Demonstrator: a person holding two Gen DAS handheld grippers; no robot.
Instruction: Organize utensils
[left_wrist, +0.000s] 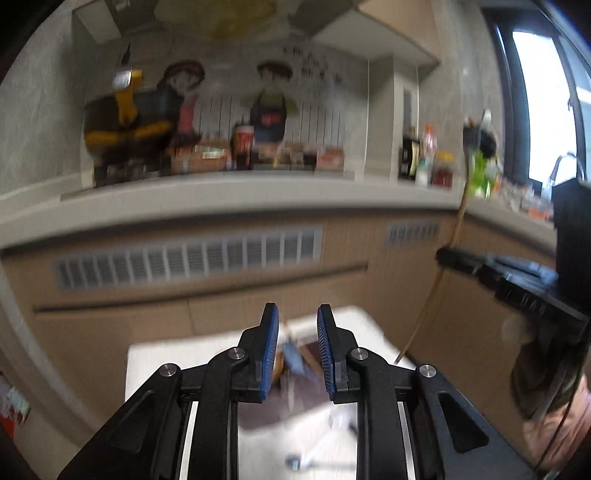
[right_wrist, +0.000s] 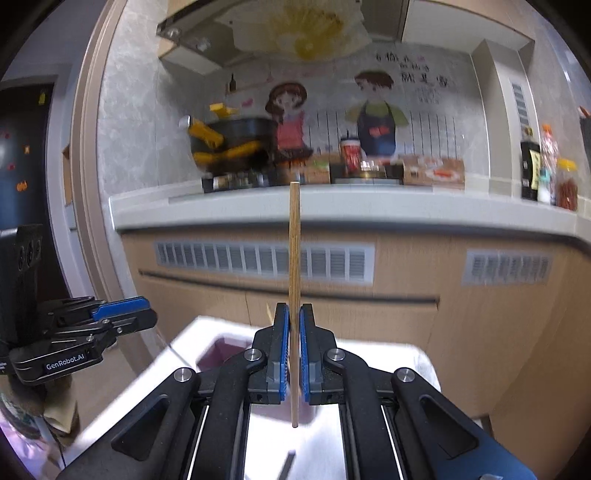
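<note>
- Right tool (right_wrist: 294, 354), nearest the lens, is clamped tight on a wooden chopstick (right_wrist: 294, 258); the stick stands upright between the blue pads, its top pointing to twelve o'clock and its short lower end to six. That vertical hold probably suits dropping it end-first into a holder.
- White table (right_wrist: 388, 354) lies below both tools, with a dark recess (right_wrist: 225, 350) at about ten o'clock from the right tool. Its far edge stops short of the wooden cabinets, leaving open air overhead.
- Left tool (left_wrist: 297, 343) shows a narrow gap between its pads and carries nothing; it hangs at nine o'clock in the right view, well apart from the stick.
- Loose utensils (left_wrist: 295, 358), blurred, lie on the table under the left tool, apparently unsorted.
</note>
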